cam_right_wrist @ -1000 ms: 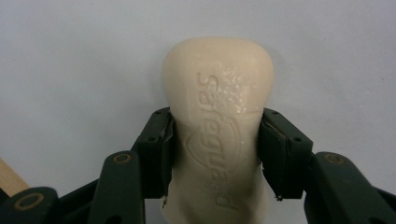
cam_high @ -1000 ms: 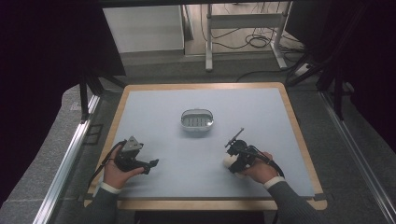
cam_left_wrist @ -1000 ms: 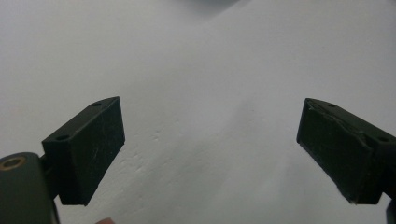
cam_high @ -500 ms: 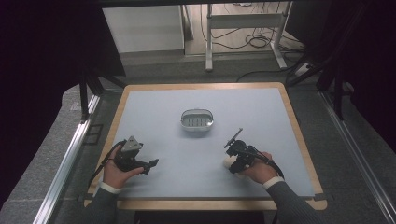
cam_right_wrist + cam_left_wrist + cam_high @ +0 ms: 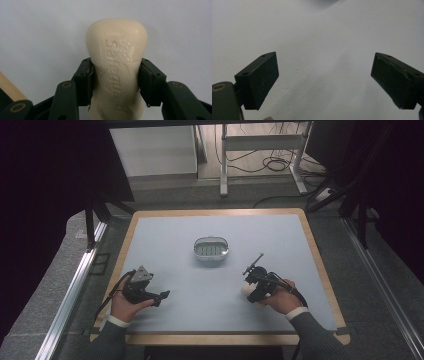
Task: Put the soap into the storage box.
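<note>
Gripping: right gripper (image 5: 116, 82) has its two black jaws pressed against the narrow waist of a cream bar of soap (image 5: 117, 72), one jaw on each side, both pads touching it.
Soap: curved bar with raised lettering running along its face; its wider end points to 12 o'clock in the right gripper view, past the jaw tips. In the high view it shows as a pale patch (image 5: 248, 291) just beside the right gripper (image 5: 255, 287), low over the mat.
Right hand: right hand (image 5: 280, 299) comes in from 5 o'clock of the table, grey sleeve behind it, a cable looping over the tool.
Left gripper: left gripper (image 5: 324, 75) has its jaws spread wide with bare mat between them; in the high view (image 5: 159, 296) it sits at about 7 o'clock of the table, jaws pointing toward 3 o'clock.
Left hand: left hand (image 5: 125, 302) wraps the tool's body; a grey three-cornered plate sits on top.
Soap dish: oval metal soap dish (image 5: 210, 248) with a ribbed floor stands near the table's middle, well apart from both grippers, toward 11 o'clock from the soap.
Table: pale blue mat (image 5: 210, 310) edged by a wooden rim (image 5: 215, 213).
</note>
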Demonstrator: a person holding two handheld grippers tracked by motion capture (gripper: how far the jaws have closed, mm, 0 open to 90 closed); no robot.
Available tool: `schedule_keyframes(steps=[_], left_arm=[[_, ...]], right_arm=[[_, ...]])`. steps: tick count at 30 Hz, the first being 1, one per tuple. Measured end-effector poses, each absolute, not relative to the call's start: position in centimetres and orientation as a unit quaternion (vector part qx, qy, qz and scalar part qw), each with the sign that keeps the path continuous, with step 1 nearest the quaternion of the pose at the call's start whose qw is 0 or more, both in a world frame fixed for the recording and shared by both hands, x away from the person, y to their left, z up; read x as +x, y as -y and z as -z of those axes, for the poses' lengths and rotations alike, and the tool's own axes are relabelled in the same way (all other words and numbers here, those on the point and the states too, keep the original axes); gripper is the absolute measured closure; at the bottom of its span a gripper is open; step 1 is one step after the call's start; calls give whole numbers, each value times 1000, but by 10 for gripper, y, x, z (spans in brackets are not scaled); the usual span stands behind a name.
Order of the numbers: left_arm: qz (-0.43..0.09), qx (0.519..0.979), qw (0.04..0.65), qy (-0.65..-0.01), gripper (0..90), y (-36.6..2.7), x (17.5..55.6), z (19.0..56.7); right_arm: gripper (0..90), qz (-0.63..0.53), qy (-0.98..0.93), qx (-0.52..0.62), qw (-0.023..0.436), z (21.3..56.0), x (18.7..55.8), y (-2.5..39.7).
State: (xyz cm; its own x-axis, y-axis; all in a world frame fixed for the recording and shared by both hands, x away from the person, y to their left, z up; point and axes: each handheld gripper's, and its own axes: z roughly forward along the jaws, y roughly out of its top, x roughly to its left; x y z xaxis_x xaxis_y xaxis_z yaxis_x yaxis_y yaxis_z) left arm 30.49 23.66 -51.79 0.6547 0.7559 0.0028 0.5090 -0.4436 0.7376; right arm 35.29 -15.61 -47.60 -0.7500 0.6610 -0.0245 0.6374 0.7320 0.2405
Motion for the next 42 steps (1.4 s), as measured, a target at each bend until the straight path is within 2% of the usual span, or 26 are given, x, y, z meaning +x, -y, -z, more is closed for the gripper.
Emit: schedule_keyframes(steps=[12, 42], left_arm=[[-169, 835, 363, -378, 81, -236, 306, 519], [-161, 833, 364, -384, 79, -237, 308, 522]], right_arm=[[499, -134, -931, 335, 65, 450, 377, 158], [499, -151, -944, 281, 89, 417, 424, 139]])
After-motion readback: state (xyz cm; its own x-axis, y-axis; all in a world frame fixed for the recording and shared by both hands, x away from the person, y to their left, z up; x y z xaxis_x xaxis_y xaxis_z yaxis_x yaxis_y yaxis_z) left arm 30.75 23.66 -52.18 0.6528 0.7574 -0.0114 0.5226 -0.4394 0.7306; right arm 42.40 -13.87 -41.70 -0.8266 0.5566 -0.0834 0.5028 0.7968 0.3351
